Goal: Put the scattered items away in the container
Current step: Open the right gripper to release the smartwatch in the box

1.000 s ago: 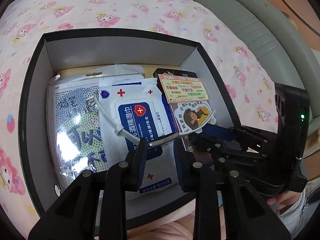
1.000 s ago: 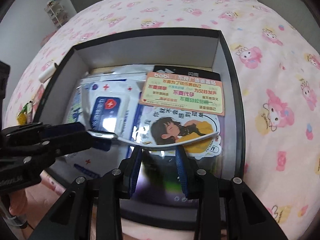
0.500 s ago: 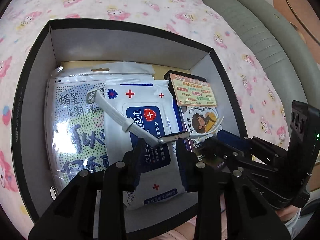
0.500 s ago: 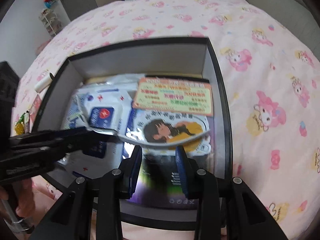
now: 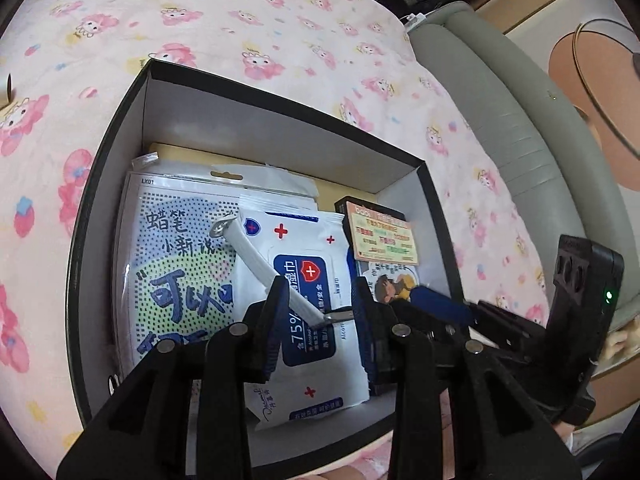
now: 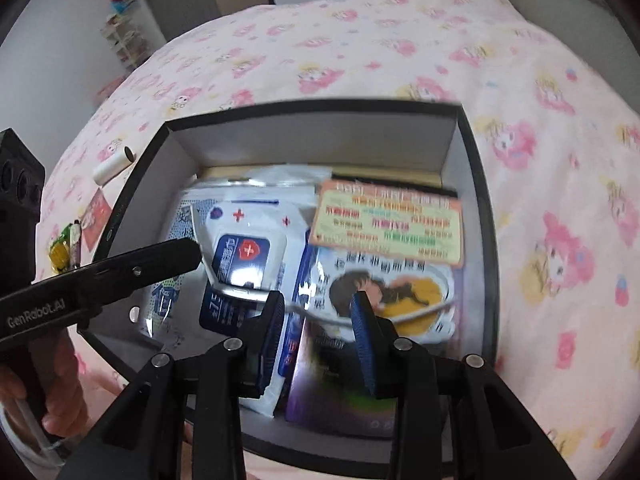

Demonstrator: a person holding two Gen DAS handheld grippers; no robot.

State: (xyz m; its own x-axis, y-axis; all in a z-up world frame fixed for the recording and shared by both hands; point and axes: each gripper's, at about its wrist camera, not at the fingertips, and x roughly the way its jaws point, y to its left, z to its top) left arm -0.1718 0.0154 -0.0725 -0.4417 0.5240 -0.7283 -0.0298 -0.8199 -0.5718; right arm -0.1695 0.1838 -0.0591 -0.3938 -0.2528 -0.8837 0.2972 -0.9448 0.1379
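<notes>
A pink sheet (image 5: 240,20) with little cartoon faces is spread under everything. In the left wrist view, a black box (image 5: 280,136) with white walls is seen in the middle of the frame.

At the left of the box, a clear bag (image 5: 180,264) with big printed letters is laid flat. Just right of it, a white pack of wipes (image 5: 304,280) is laid partly over the bag. A white cable (image 5: 256,256) is stretched across the bag and the wipes, from upper left to lower right. Its metal plug is seen in the gap of the left gripper (image 5: 318,296), at the lower middle of the frame. The fingers of that gripper are spread apart. Whether the plug is touched by them cannot be told.

At the right of the box, a flat pack with an orange card (image 5: 382,236) is placed, with a picture of a girl below it. The right gripper (image 5: 432,300) is seen reaching in from the lower right.

In the right wrist view, a white roll (image 6: 114,166) and small packets (image 6: 66,246) are left on the sheet, outside the box at the far left. The right gripper's fingers are spread over the near edge of the box, and nothing is held between them.
</notes>
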